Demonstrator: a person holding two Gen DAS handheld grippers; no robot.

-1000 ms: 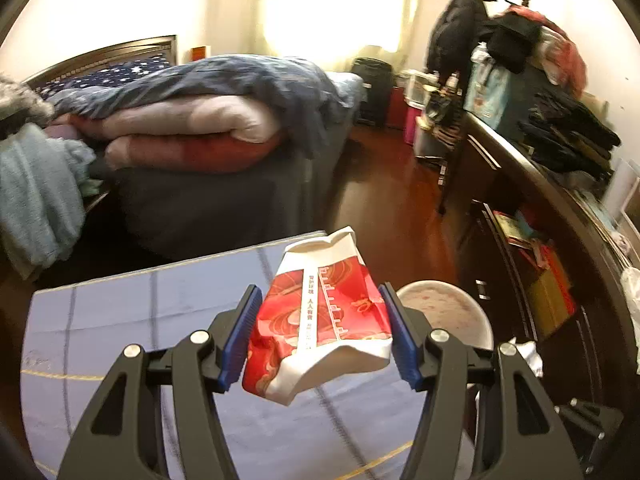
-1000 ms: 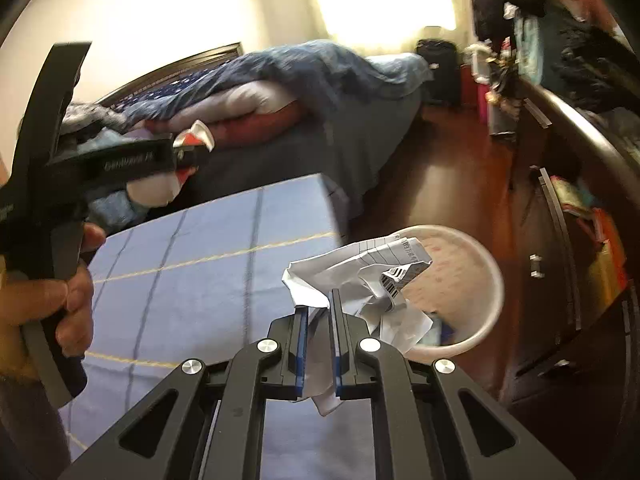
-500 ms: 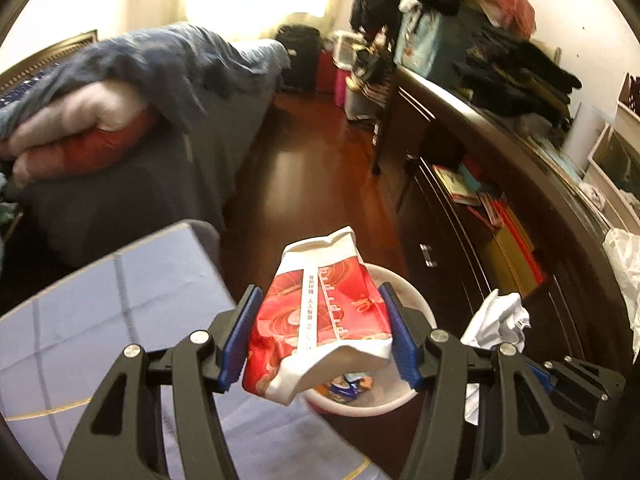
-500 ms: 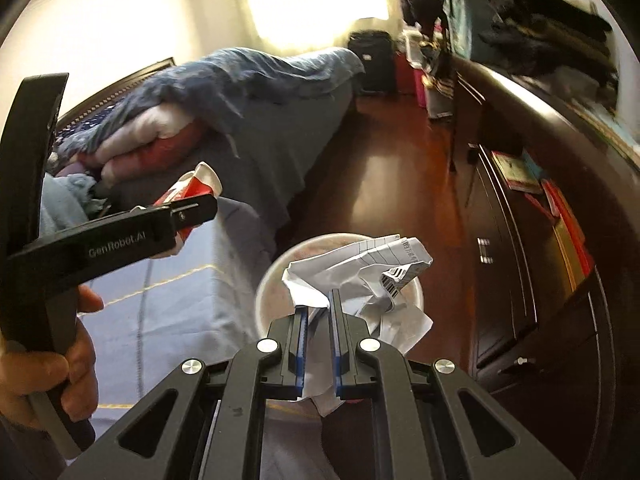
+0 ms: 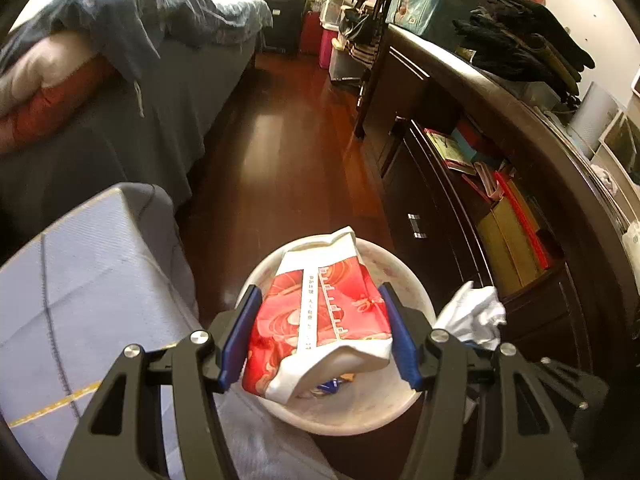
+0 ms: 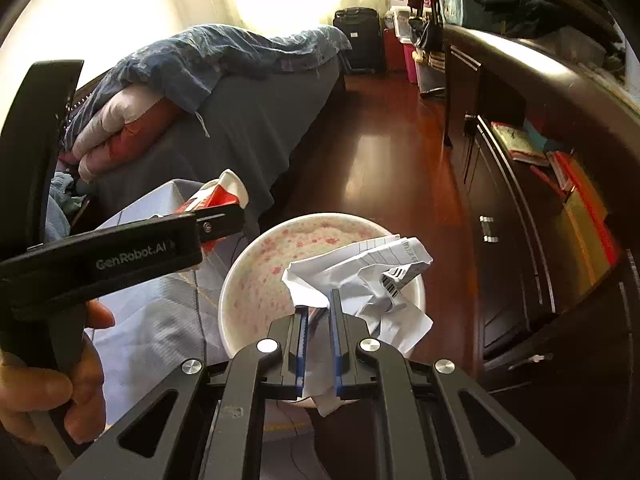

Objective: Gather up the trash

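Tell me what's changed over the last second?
Both tongs swung from over the blue-covered table to above the bin. Unchanged: left tongs grip the red packet, right tongs the crumpled paper. Nothing dropped yet.

Snack packet (image 5: 320,316): red with pale swirls, white ends, white centre strip. Crumpled paper (image 6: 372,280): white, ruled lines, black barcode. Bin (image 6: 256,276): white, small pink star-like flecks inside. Gripper pads (image 5: 240,332): blue; frames black, silver bolts. Tablecloth (image 5: 80,280): pale lavender, thin dark and yellow lines. Floor (image 5: 280,152): glossy reddish-brown. Quilt (image 5: 132,20): mottled blue.
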